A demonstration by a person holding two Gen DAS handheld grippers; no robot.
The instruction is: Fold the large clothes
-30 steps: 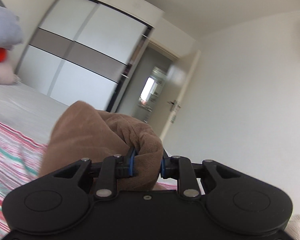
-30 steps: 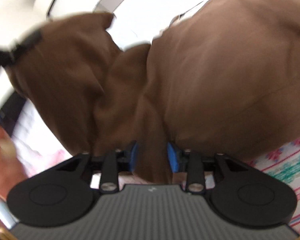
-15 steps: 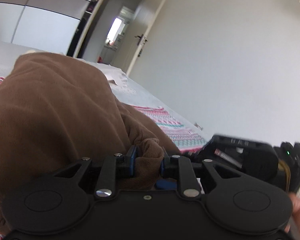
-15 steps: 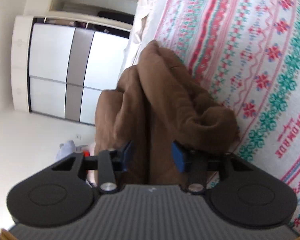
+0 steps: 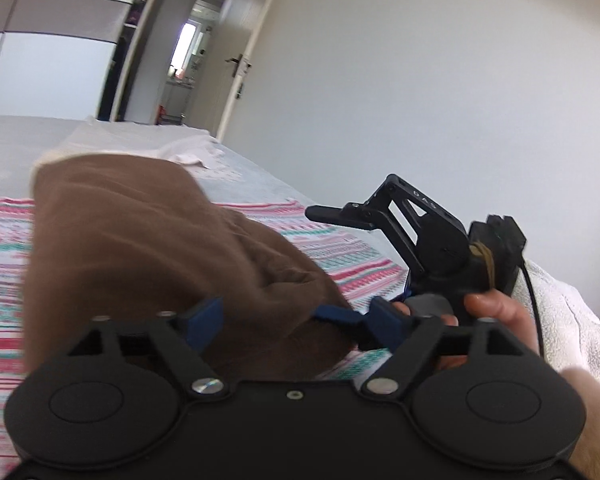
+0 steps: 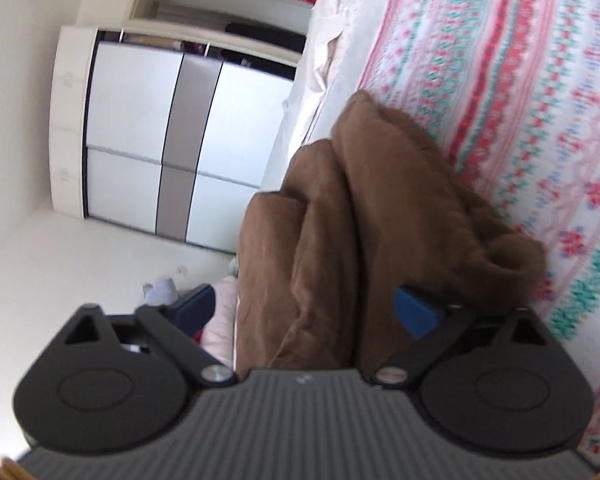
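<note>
A brown corduroy garment (image 5: 140,248) lies bunched in thick folds on the patterned bedspread (image 5: 4,248). My left gripper (image 5: 296,320) straddles its near end. The jaws are opening, and the blue pads stand off the cloth on both sides. In the right wrist view the same garment (image 6: 340,220) runs away from my right gripper (image 6: 306,310). Those jaws are also opening wide, with folds between the pads but not pinched. To the right in the left wrist view, a hand (image 5: 496,310) holds the right gripper's black body (image 5: 432,240).
The pink and green striped bedspread (image 6: 540,80) covers the bed. A white towel (image 5: 560,312) lies at the right, and a pale sheet (image 5: 140,140) lies further back. A white and grey wardrobe (image 6: 160,140) and an open door (image 5: 236,60) stand beyond the bed.
Both grippers were shut on the brown garment and have now spread their jaws off it. The garment has come down from mid-air onto the bedspread. The left view swung right.
</note>
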